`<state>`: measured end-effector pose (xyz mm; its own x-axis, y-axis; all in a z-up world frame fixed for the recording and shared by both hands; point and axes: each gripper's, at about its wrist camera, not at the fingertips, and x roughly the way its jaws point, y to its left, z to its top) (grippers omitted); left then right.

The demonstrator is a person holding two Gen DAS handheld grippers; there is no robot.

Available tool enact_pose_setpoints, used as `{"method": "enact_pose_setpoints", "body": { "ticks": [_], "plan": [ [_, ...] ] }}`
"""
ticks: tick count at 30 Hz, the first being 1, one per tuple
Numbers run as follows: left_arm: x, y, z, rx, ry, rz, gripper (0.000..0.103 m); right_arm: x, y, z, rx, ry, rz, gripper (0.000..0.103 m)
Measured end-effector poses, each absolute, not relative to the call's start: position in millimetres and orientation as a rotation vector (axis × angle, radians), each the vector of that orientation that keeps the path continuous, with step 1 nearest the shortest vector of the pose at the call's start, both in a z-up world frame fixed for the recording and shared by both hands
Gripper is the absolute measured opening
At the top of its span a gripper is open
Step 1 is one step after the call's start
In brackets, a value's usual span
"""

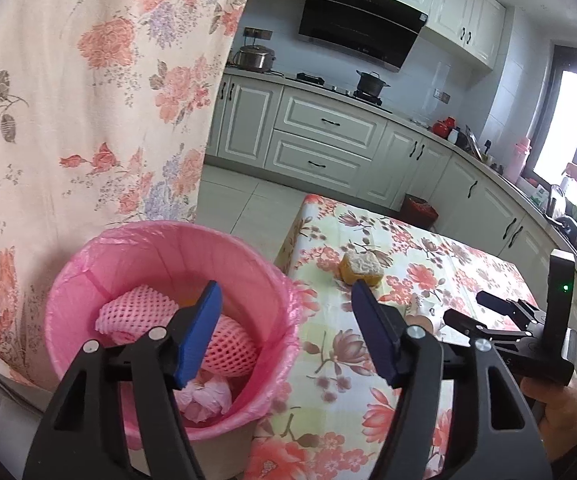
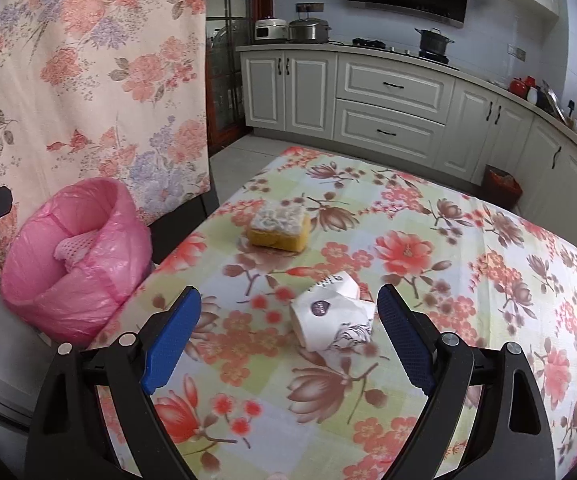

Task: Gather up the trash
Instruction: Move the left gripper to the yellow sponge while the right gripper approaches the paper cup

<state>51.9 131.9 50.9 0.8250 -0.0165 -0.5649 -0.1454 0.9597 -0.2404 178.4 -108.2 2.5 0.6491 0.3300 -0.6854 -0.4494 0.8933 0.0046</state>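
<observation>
Left gripper jaws released over pink bin lower left; right gripper jaws released around crumpled cup on bench.

We hold our left gripper tilted downward with its jaws apart and nothing between the blue pads. We hold our right gripper pitched down more steeply, its jaws spread wide and its pads pressing on nothing. In the left wrist view, our right gripper's black body sits at the right edge, with our hand wrapped round its handle from below. In the right wrist view, only a black tip of our left gripper shows at the left edge.
</observation>
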Motion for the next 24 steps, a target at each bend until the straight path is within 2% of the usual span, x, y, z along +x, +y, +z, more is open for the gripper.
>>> {"method": "enact_pose_setpoints", "body": {
  "ticks": [19,24],
  "plan": [
    [127,68,25,-0.216,0.670,-0.065,0.068,215,-120,-53,-0.171,0.843,0.407,0.084],
    [142,63,17,-0.212,0.694,-0.069,0.068,223,-118,-59,-0.176,0.861,0.409,0.071]
  ]
}}
